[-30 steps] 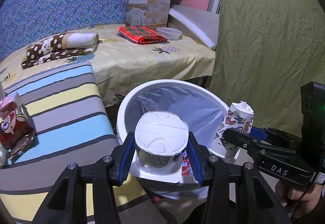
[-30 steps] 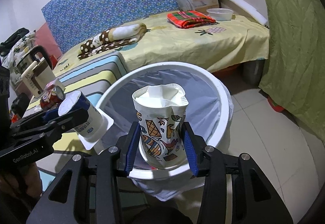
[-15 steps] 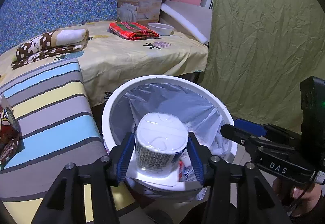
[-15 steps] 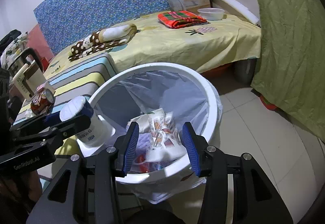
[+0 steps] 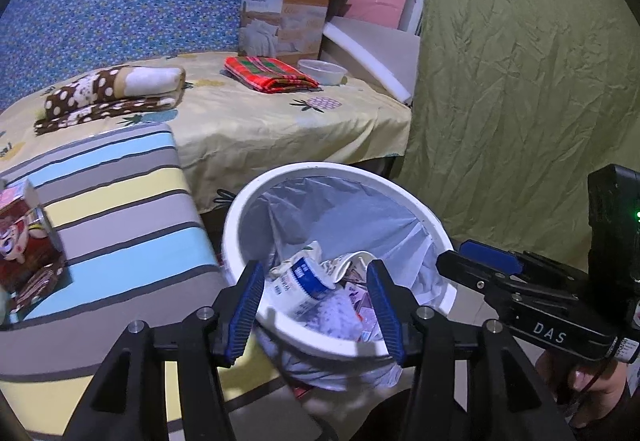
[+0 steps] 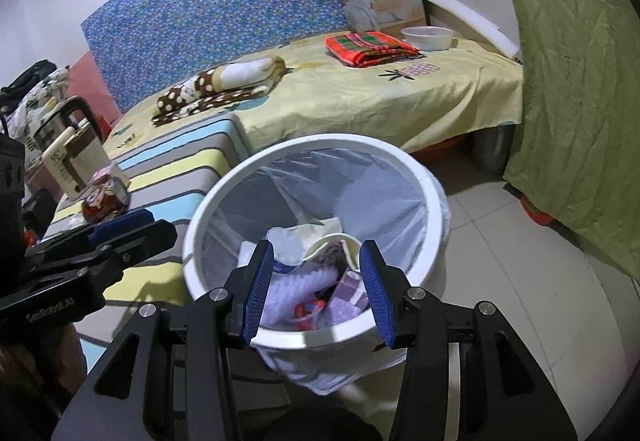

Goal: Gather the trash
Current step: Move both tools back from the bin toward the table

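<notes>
my left tool hangs over the near rim of the white trash bin, its blue pads spread wide with nothing between them. my right tool is spread the same way over the same rim, also gripping nothing; from the left camera i see it side-on at the bin's right edge.

the trash lies inside the bin's grey liner: a white tub with a blue label on its side, and a crumpled patterned paper cup beside it, on top of other wrappers.

the bin stands on the tiled floor. its left side is close against the striped table, where a red cartoon carton still sits near the far left edge. beyond the bin is the bed with its yellow sheet hanging down. a green cloth closes off the right side. open floor shows to the right of the bin in the right camera.
</notes>
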`<state>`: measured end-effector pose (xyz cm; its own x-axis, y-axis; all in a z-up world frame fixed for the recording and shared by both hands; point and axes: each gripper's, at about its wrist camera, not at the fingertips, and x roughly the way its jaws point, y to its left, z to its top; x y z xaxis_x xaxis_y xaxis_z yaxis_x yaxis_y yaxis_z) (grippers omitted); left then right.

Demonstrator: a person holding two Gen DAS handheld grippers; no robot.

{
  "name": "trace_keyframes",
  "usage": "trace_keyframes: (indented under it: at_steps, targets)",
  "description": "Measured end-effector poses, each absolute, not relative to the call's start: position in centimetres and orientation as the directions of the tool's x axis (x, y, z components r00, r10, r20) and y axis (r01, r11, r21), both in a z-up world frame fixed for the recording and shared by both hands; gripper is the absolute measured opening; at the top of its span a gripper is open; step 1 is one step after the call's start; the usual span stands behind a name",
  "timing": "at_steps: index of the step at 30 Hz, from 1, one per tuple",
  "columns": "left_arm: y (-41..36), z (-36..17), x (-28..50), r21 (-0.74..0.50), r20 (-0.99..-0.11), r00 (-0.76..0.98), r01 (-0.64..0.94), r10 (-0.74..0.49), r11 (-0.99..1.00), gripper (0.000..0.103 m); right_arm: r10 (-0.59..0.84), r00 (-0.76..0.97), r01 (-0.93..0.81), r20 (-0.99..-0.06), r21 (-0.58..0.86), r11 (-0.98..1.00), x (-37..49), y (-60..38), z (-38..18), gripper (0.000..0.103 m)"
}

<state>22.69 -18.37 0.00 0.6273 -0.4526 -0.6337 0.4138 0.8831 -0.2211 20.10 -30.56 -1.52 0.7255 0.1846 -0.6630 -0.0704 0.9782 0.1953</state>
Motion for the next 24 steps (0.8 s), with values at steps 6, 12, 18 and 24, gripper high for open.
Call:
trace_keyframes:
  at_steps: [6,12,18,24]
  targets:
    - [-16.4,0.5,20.7,-0.184,-0.624,0.666,0.383,-0.409,0.905,0.053,0.228,0.722,-0.122,-0.653,0.205,0.971,19.3,-28.8,-1.1,0.047]
    - [-14.1,0.7,19.0,-0.165,-0.620,0.695,0.338,-0.364,0.926,0.053,0.272,0.716,-0.175,-0.643,0.212,0.962,18.4,-27.0,-0.7,0.047]
    - [-11.9,0.9,17.4,-0.151,-0.620,0.717,0.289,-0.318,0.945,0.053,0.314,0.701,-0.229,-0.641,0.215,0.950,17.9,-25.2,-0.6,0.047]
    - [-9.9,1.2,16.2,-0.145,-0.619,0.733,0.244,-0.280,0.959,0.053,0.345,0.687,-0.275,-0.640,0.210,0.938,17.5,-23.4,-0.4,0.047]
